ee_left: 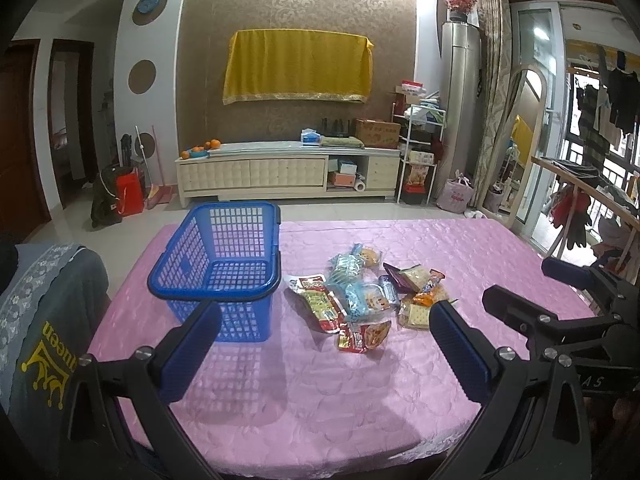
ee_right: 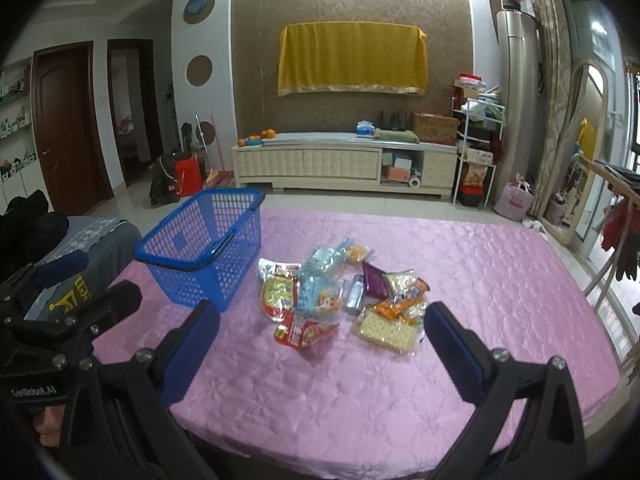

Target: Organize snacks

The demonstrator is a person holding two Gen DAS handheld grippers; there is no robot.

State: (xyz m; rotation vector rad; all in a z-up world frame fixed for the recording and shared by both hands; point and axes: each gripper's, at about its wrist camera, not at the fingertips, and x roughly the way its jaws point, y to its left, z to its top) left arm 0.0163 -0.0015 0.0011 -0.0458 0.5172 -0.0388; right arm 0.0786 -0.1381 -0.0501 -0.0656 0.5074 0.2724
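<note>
Snacks [ee_right: 340, 300] beyond parted fingers [ee_right: 452, 348]

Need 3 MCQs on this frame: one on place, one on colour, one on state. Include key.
1. The snack pile lies where relative to the basket?
A. inside it
B. on the cloth to its right
C. on the floor

2. What colour is the tablecloth?
A. pink
B. green
C. white

3. How is the left gripper?
A. shut on a packet
B. open, holding nothing
C. shut on the basket rim

Key: B, the packets sit on the cloth beside the basket, which shows no snacks inside; A, the cloth is pink; B, its fingers stand wide apart over bare cloth. The right gripper is open too.
</note>
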